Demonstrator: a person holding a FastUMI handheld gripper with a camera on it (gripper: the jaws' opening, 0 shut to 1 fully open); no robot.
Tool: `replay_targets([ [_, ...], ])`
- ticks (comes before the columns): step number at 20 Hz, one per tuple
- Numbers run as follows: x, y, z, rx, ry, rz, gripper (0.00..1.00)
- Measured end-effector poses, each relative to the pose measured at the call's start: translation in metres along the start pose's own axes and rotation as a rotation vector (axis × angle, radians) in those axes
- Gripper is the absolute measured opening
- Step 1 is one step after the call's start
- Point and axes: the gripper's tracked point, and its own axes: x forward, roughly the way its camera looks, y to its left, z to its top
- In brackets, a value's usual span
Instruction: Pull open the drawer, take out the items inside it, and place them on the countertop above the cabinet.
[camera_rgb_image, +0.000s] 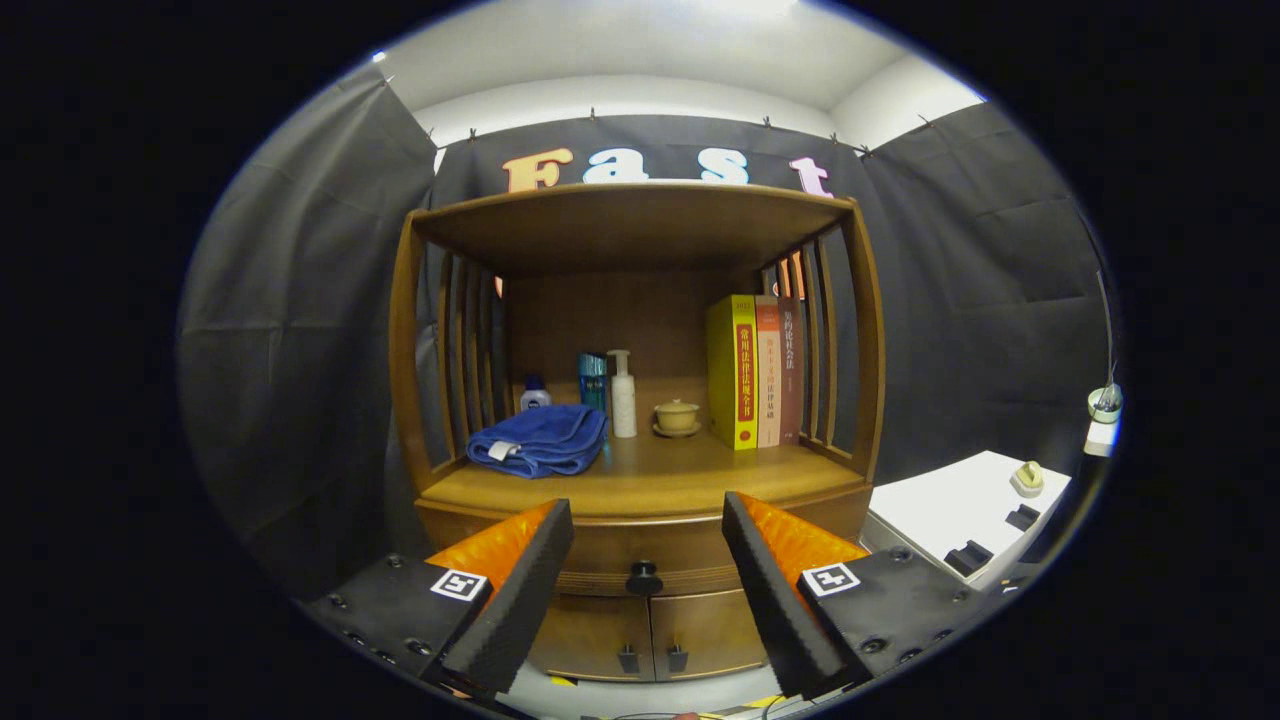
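Note:
A wooden cabinet stands straight ahead, its countertop (640, 482) under an open shelf roof. Below the countertop the drawer (640, 550) is closed, with a round dark knob (644, 578) at its middle. My gripper (648, 545) is open, its fingers spread wide with nothing between them; the knob sits just ahead, between the two fingertips and a bit lower. What lies inside the drawer is hidden.
On the countertop lie a folded blue towel (540, 440), a small jar (535, 394), a blue bottle (592, 380), a white pump bottle (622, 392), a lidded cup (677, 416) and three upright books (755, 370). Two small doors (650, 635) sit below the drawer. A white table (960, 515) stands to the right.

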Motion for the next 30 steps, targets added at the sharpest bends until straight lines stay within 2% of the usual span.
replay_targets([
  [9, 0.064, -0.002, -0.107, 0.003, 0.191, 0.013, 0.99],
  [21, 0.129, 0.002, -0.157, -0.010, 0.291, 0.013, 0.98],
  [25, 0.137, -0.001, -0.169, 0.014, 0.311, 0.007, 0.78],
  [26, 0.137, 0.004, -0.169, 0.023, 0.311, 0.028, 0.73],
  [29, 0.135, 0.005, -0.168, -0.014, 0.313, 0.025, 0.55],
  [30, 0.134, 0.006, -0.169, -0.015, 0.318, 0.026, 0.53],
])
